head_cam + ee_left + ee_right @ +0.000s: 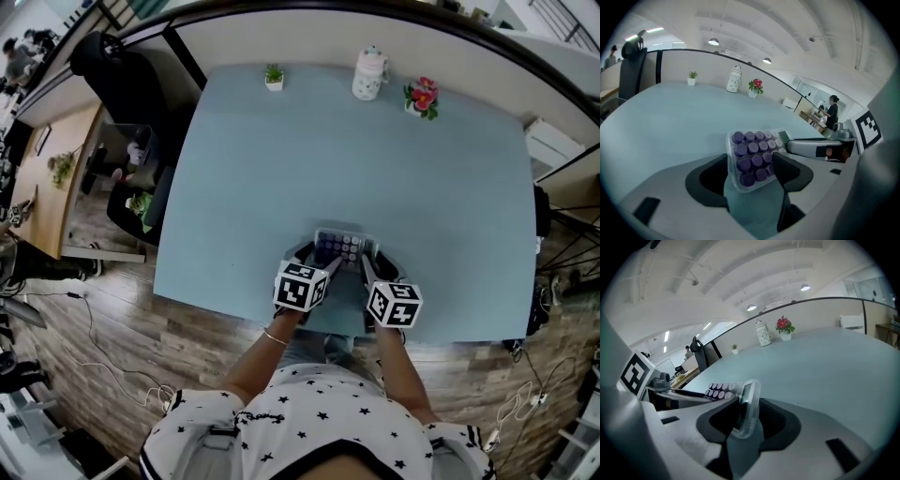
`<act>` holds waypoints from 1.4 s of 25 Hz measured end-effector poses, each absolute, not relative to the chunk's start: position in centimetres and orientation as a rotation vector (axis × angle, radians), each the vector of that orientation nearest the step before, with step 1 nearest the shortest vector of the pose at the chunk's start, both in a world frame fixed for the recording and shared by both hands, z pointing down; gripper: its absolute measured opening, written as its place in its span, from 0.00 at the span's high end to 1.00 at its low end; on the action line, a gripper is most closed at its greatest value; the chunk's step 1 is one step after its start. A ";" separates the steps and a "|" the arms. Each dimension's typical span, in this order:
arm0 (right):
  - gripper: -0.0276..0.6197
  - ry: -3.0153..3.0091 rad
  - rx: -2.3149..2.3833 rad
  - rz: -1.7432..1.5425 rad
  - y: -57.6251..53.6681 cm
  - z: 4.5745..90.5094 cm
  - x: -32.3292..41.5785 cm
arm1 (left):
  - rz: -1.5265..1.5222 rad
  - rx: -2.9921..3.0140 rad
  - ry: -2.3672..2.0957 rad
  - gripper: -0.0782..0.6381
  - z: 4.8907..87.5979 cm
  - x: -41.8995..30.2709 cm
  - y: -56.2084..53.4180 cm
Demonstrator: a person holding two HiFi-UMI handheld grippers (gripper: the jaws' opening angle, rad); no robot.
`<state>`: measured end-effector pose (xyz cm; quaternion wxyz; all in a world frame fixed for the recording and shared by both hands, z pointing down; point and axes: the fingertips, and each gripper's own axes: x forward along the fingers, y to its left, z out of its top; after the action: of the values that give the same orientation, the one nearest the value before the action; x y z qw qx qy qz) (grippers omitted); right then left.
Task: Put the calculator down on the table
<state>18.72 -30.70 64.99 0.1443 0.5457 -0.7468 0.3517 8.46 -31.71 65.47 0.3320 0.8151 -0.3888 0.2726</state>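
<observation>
Calculator is sitting between both sets of jaws, low over the table. Its long side is running from the left gripper across to the right gripper. Left jaws are squeezing the key end. Right jaws are standing wider around the screen end, seemingly not pinching.
</observation>
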 end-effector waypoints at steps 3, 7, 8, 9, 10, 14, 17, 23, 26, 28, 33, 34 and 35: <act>0.76 -2.141 1.567 1.009 -30.9 65.1 18.8 | 0.720 2.120 -1.036 0.46 65.4 8.5 -31.9; 0.75 -2.130 1.556 0.994 -31.2 65.2 18.8 | 0.732 2.121 -1.051 0.46 65.4 8.4 -32.2; 0.75 -2.129 1.552 0.989 -31.3 65.2 18.8 | 0.737 2.124 -1.056 0.46 65.3 8.4 -32.3; 0.74 -2.127 1.549 0.986 -31.4 65.2 18.8 | 0.744 2.128 -1.063 0.46 65.3 8.4 -32.3; 0.74 -2.124 1.546 0.986 -31.4 65.3 18.8 | 0.750 2.133 -1.070 0.46 65.2 8.5 -32.4; 0.74 -2.118 1.527 0.977 -31.5 65.5 18.8 | 0.793 2.160 -1.097 0.46 65.1 8.6 -32.6; 0.73 -2.118 1.511 0.964 -31.7 65.6 18.8 | 0.812 2.169 -1.106 0.46 65.0 8.7 -32.8; 0.73 -2.122 1.496 0.953 -31.7 65.6 18.7 | 0.829 2.160 -1.108 0.46 65.0 8.6 -32.7; 0.73 -2.132 1.494 0.959 -31.7 65.5 18.7 | 0.834 2.156 -1.113 0.46 64.9 8.5 -32.7; 0.72 -2.136 1.493 0.953 -31.7 65.3 18.8 | 0.833 2.154 -1.117 0.46 64.7 8.6 -32.7; 0.70 -2.135 1.504 0.960 -31.4 65.2 19.2 | 0.813 2.162 -1.132 0.46 64.3 8.5 -32.6; 0.69 -2.136 1.511 0.960 -31.4 65.1 19.3 | 0.805 2.165 -1.135 0.46 64.1 8.5 -32.7; 0.69 -2.139 1.519 0.958 -31.4 64.9 19.4 | 0.793 2.169 -1.138 0.46 63.9 8.6 -32.7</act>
<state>19.43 -31.37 64.89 0.1736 0.5356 -0.7542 0.3379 8.58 -32.73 63.86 0.2799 0.8088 -0.4243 0.2958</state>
